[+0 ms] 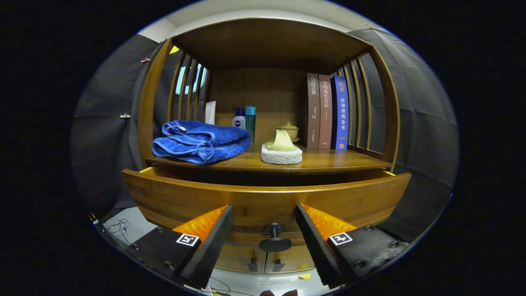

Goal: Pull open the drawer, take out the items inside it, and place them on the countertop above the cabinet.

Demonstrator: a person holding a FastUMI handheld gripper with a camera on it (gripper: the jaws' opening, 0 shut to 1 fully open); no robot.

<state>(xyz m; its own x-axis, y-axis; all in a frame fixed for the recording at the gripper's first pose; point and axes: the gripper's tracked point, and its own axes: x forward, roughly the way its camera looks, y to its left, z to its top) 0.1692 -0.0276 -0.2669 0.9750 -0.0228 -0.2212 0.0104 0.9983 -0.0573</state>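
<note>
The wooden drawer (263, 197) stands pulled out from the cabinet, its front panel just ahead of my fingers and its inside hidden behind that panel. Its dark round knob (274, 238) sits between my fingertips, untouched. My gripper (265, 213) is open, with a finger on each side of the knob. On the countertop (328, 160) above the drawer lie a folded blue towel (201, 142) to the left and a white sponge with a yellow-green cloth on it (281, 150) near the middle.
At the back of the shelf stand two small bottles (245, 117), a white card, a lidded ceramic cup (289, 129) and three upright books (328, 111). Slatted wooden sides close the shelf left and right. Two lower cabinet doors with small handles (265, 265) sit below the drawer.
</note>
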